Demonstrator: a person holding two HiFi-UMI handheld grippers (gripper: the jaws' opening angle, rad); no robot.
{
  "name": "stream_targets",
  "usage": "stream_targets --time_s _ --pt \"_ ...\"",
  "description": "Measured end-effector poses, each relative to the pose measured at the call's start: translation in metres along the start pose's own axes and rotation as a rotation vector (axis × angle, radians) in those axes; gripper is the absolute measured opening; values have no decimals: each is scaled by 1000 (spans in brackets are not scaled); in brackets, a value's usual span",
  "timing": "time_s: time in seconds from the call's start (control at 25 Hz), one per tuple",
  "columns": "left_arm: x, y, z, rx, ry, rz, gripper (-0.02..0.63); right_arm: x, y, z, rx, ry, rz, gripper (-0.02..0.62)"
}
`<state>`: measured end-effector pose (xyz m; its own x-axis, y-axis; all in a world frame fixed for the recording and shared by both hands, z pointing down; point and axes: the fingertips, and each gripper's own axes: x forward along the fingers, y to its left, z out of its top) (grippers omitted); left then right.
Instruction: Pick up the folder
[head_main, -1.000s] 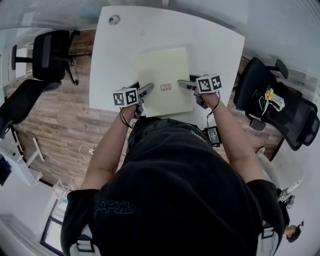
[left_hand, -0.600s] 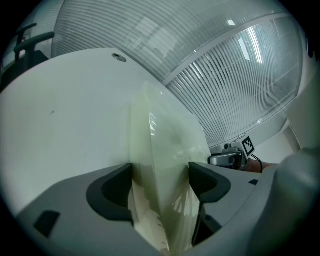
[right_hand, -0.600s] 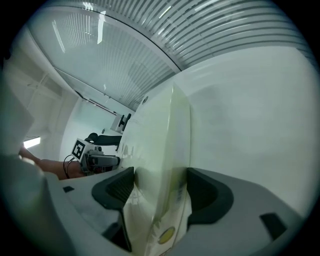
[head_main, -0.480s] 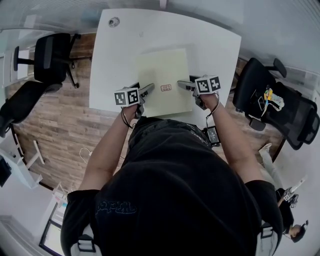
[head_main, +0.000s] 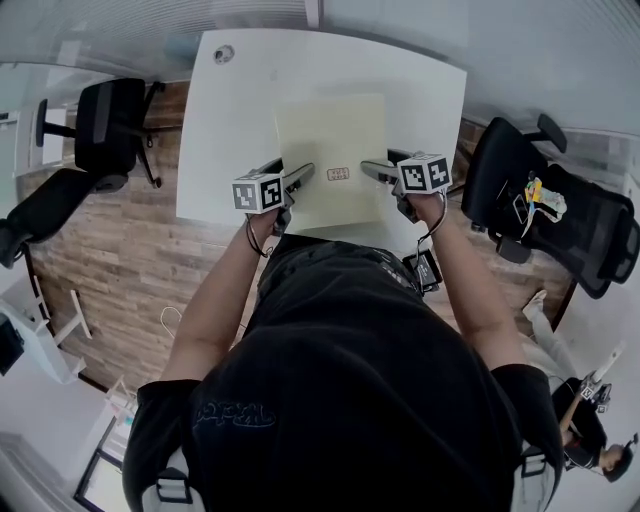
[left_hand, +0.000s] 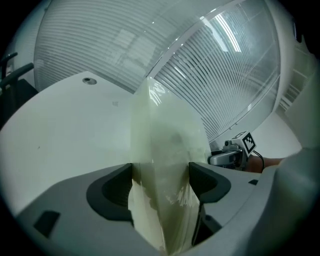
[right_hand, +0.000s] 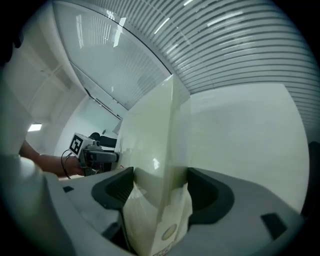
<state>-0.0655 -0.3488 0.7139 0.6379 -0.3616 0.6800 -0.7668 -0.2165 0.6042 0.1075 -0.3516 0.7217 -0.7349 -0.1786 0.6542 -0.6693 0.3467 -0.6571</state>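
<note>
The pale yellow folder (head_main: 332, 150) is over the white table (head_main: 240, 110), near the table's 6 o'clock edge. The left gripper (head_main: 300, 178) is clamped on the folder's edge at 8 o'clock. The right gripper (head_main: 372, 170) is clamped on the edge at 4 o'clock. Bare table shows past the folder at 12 and 9 o'clock. A small round cap (head_main: 224, 53) sits far off at 11 o'clock. Black chairs (head_main: 105, 120) stand beside the table, clear of it.

Both arms are reaching forward, the left gripper (head_main: 298, 178) and right gripper (head_main: 374, 170) pointing inward, each clamping its jaws on opposite sides of the folder (head_main: 330, 140).
</note>
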Motion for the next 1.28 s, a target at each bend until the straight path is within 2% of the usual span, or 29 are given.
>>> stream_targets --time_s 0.28,0.4,0.56,0.88,1.04,1.28 --pt "-4 -50 21 133 -66 11 356 -48 2 9 -25 -151 -9 327" --pt "-20 -69 30 161 -105 10 357 -66 12 13 -19 -205 -11 328" --pt "-41 -89 34 229 -152 32 357 -82 31 17 -82 -239 1 328" --pt "-59 -103 27 260 -200 43 357 -95 47 15 -138 -261 23 330" --pt "-68 -108 28 273 -214 37 357 -102 58 14 -150 -294 2 330" --pt "-77 -108 28 300 -206 7 357 -104 68 6 -119 -314 -24 330"
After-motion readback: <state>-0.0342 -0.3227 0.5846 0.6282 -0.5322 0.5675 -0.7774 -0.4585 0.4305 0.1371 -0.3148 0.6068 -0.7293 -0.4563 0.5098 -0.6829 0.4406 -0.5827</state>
